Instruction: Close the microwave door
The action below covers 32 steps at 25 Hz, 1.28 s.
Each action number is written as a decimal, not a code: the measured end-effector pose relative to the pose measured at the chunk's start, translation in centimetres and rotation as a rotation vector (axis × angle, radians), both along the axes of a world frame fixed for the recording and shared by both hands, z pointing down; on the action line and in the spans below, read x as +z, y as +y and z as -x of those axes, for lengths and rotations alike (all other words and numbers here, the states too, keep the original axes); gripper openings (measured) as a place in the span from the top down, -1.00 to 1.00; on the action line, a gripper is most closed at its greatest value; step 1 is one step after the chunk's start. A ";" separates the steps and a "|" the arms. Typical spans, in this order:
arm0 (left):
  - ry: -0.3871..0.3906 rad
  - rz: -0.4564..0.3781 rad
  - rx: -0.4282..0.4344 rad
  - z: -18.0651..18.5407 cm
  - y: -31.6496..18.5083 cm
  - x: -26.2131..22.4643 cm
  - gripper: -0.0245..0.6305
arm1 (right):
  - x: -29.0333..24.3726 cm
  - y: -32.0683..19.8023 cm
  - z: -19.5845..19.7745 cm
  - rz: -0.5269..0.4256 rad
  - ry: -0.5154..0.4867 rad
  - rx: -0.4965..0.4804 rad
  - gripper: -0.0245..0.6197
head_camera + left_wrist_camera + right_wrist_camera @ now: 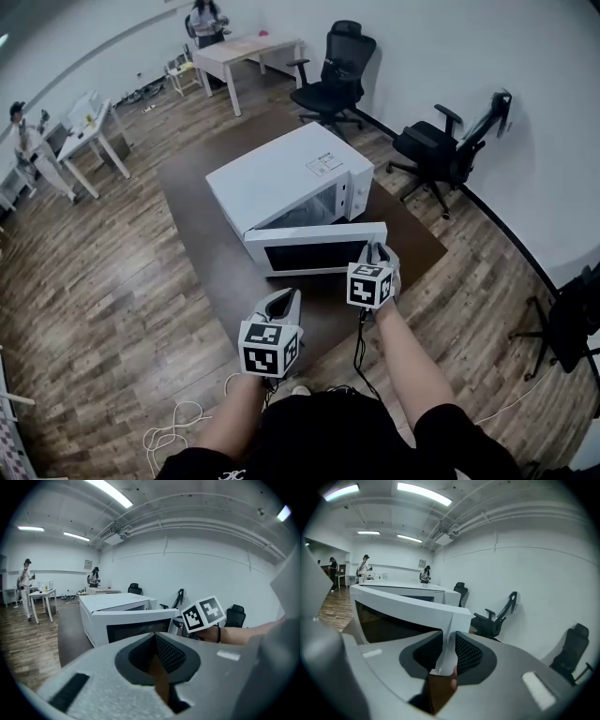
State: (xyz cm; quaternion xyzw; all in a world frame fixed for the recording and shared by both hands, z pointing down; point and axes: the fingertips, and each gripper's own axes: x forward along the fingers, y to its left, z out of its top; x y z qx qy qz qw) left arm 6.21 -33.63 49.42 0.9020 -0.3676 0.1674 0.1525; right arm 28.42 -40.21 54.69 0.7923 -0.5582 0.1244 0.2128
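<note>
White box-shaped microwave point(281, 173) sits on a dark brown table point(202, 178). Its white door with a dark window point(314, 248) stands swung out toward the person. The right claw point(378, 253) is at the door's free end, pads clenched on that edge point(447, 644). The left claw point(281, 305) hangs nearer the person, apart from the door, jaws together on nothing point(154, 641).

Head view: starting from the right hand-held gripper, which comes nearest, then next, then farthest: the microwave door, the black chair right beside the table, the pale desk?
1. Microwave door: at the right hand-held gripper, its free edge between the jaws.
2. Black chair: farther off, up and to the right.
3. Pale desk: farthest, at the room's far end.
</note>
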 end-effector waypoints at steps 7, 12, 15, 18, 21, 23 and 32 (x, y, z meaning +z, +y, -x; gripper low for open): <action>-0.022 0.018 -0.059 1.3 -0.1 0.8 0.90 | -0.2 -3.4 -1.9 0.017 0.025 -0.008 0.63; -0.037 0.028 -0.093 2.0 -0.3 1.2 0.90 | 0.2 -5.4 -2.5 0.034 0.038 -0.032 0.63; -0.046 0.034 -0.112 2.3 -0.5 1.4 0.90 | 0.3 -6.5 -2.7 0.039 0.050 -0.049 0.63; -0.056 0.041 -0.132 2.5 -0.8 1.7 0.90 | 0.5 -7.5 -2.9 0.043 0.049 -0.062 0.63; -0.064 0.048 -0.151 2.9 -1.2 2.0 0.90 | 0.8 -8.8 -3.0 0.048 0.051 -0.073 0.63; -0.069 0.052 -0.165 3.1 -1.5 2.1 0.90 | 0.8 -9.7 -3.0 0.048 0.046 -0.080 0.63; -0.092 0.060 -0.212 4.0 -3.2 2.5 0.90 | 1.0 -13.5 -3.2 0.048 0.052 -0.109 0.63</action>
